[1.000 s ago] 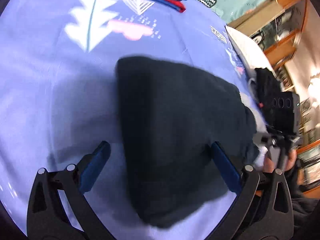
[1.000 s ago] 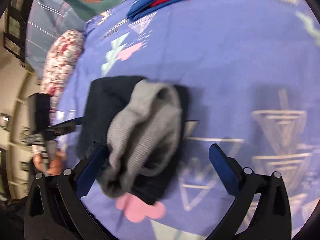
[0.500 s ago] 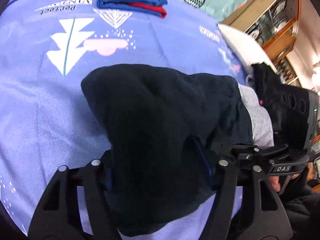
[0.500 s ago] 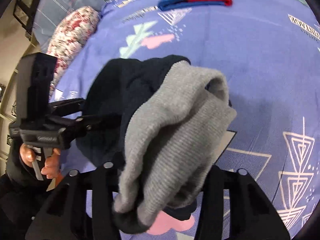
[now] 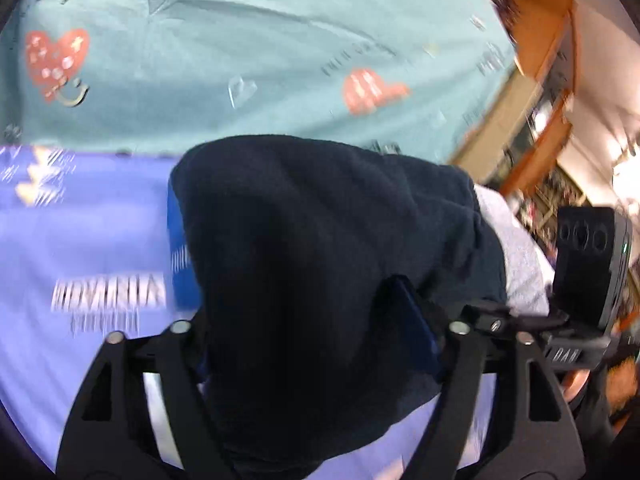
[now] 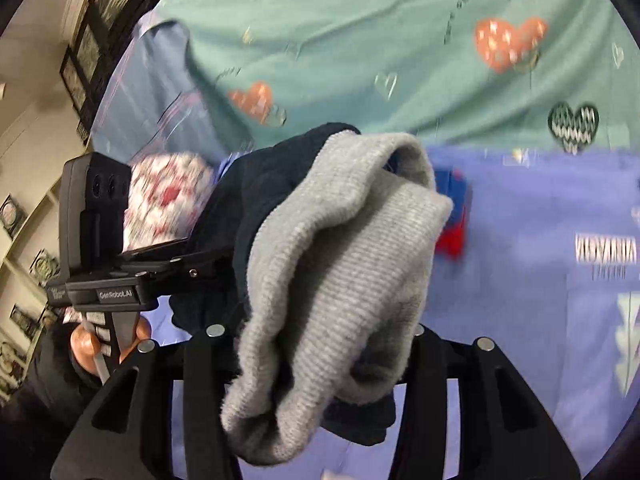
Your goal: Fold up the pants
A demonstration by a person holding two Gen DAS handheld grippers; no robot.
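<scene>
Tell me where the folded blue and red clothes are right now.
In the right wrist view, the blue and red clothes lie on the purple sheet, peeking out just right of the held pants, near the teal blanket.

Left gripper [image 5: 316, 336] fingers [image 5: 416, 328] around pants [image 5: 320, 248]
</scene>
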